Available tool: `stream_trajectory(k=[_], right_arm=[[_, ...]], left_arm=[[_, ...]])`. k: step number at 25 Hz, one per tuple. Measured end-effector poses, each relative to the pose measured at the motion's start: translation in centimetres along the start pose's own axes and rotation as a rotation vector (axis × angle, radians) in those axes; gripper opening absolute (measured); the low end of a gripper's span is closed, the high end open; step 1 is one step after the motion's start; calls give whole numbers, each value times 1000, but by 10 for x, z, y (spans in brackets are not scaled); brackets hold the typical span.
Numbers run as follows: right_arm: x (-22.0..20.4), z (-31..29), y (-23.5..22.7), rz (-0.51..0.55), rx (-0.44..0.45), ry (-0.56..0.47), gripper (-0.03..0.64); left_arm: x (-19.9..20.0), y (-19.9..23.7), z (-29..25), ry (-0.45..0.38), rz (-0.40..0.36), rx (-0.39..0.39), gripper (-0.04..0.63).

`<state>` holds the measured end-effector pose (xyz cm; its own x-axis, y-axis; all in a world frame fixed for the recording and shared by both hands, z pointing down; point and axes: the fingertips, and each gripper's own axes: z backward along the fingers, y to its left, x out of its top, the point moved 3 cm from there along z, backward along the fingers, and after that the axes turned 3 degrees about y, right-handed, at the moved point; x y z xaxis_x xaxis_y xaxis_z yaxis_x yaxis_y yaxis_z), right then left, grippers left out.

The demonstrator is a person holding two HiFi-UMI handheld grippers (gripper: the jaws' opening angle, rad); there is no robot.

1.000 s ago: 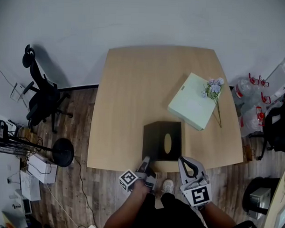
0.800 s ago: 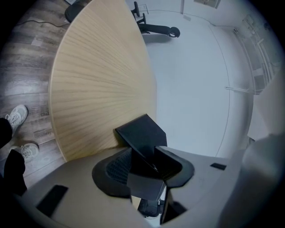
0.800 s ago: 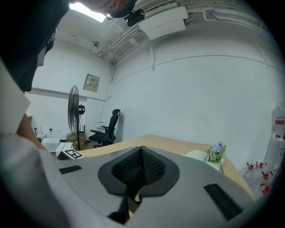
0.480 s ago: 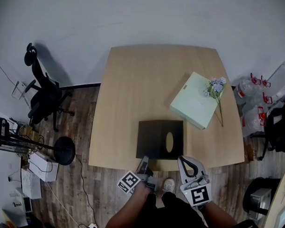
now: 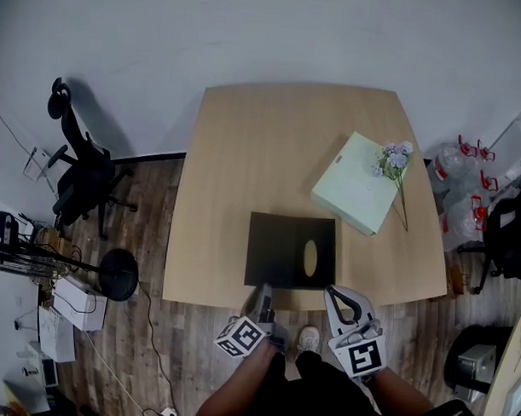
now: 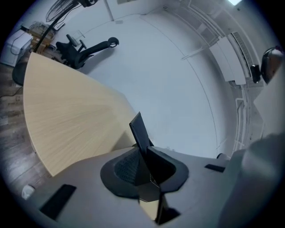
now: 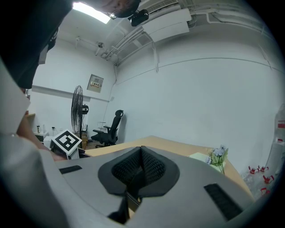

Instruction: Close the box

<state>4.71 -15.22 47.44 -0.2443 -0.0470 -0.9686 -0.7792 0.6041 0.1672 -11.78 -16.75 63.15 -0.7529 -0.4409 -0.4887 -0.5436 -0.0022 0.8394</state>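
A black box [image 5: 290, 251] with an oval hole in its top lies on the wooden table [image 5: 245, 160], near the front edge. My left gripper [image 5: 263, 291] is at the box's near side, with its marker cube over the floor. In the left gripper view a thin black flap [image 6: 140, 131] stands on edge between the jaws. The left gripper [image 6: 143, 150] has just been closing and is shut on this flap. My right gripper [image 5: 338, 293] hangs just off the table edge by the box's near right corner. Its pads meet with nothing between them in the right gripper view [image 7: 141, 153].
A pale green flat box [image 5: 356, 195] with a sprig of artificial flowers [image 5: 390, 160] lies at the table's right. An office chair [image 5: 78, 184] and a fan base [image 5: 115, 277] stand on the floor to the left. Water bottles [image 5: 458, 159] are at the right.
The left gripper has risen and rolled, so the flap now stands on edge in its view. From above, the box's black shape has widened to the left. The right gripper has stayed put.
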Motion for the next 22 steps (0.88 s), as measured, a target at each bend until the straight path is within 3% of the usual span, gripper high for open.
stream_trajectory(k=[11, 22], right_arm=[[-7, 9, -2, -41, -20, 3, 12], [-11, 18, -26, -62, -85, 4, 12]], left_arm=[[2, -31, -1, 28, -303, -19, 44], [-10, -70, -7, 113, -741, -65, 44]])
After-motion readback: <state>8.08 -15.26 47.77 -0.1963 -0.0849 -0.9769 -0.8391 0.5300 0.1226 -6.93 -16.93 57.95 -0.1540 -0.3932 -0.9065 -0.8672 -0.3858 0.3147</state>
